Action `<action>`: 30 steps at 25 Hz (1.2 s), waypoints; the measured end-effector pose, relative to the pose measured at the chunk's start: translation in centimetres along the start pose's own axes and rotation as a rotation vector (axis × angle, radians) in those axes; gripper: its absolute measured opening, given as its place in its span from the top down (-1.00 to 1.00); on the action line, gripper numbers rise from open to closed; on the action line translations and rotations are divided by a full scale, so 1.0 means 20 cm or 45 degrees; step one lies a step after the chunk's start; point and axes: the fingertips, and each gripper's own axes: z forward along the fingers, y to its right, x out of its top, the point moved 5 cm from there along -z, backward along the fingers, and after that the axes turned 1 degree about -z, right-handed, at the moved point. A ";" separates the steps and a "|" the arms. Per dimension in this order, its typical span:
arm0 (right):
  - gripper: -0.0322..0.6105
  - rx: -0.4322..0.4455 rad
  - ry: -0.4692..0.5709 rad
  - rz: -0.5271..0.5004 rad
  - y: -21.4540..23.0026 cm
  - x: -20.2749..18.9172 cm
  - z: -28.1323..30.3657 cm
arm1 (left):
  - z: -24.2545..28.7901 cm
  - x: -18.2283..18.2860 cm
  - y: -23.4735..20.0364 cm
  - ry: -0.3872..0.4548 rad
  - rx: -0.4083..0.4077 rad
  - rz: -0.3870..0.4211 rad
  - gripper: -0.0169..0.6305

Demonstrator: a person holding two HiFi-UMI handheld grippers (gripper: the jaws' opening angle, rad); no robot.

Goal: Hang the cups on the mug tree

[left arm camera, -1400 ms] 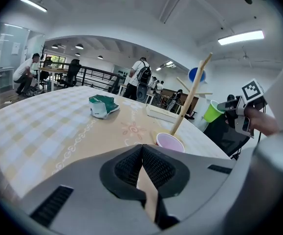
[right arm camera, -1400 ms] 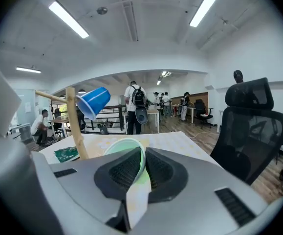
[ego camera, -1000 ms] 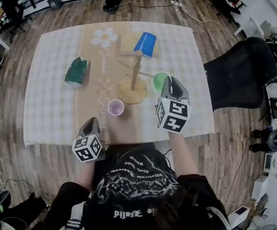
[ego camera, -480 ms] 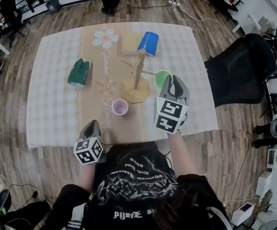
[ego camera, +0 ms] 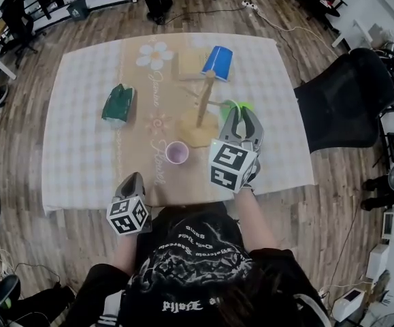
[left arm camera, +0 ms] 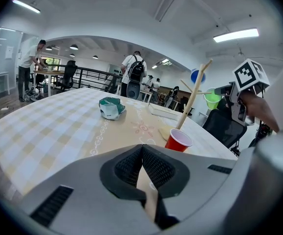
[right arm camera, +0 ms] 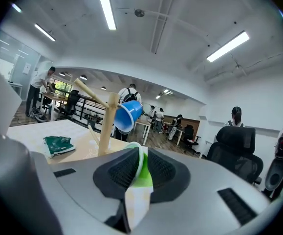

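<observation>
On the bench (ego camera: 81, 148), the blue cup (ego camera: 217, 61) hangs on the tree (ego camera: 203, 104). The right hand-held gripper (ego camera: 243, 118), jaws just opening a bit, pinches the green cup (right arm camera: 144, 172). The left hand-held gripper (left arm camera: 142, 151) is closed, empty. The red cup (left arm camera: 178, 141) waits.

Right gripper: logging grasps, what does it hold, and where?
The green cup, pinched at its rim wall between the right gripper's jaws, which have just been opening.
</observation>
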 end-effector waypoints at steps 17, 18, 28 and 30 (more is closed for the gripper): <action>0.66 0.024 0.062 -0.136 -0.20 0.04 0.01 | 0.05 0.04 0.03 0.013 -0.089 0.032 0.89; 0.66 0.028 0.066 -0.144 -0.21 0.04 0.02 | 0.05 0.04 0.04 0.015 -0.102 0.033 0.89; 0.61 0.090 0.127 -0.112 -0.28 0.05 0.02 | 0.09 0.04 0.08 0.003 -0.110 0.043 0.89; 0.60 0.109 0.137 -0.108 -0.30 0.06 0.02 | 0.09 0.04 0.09 0.012 -0.106 0.043 0.89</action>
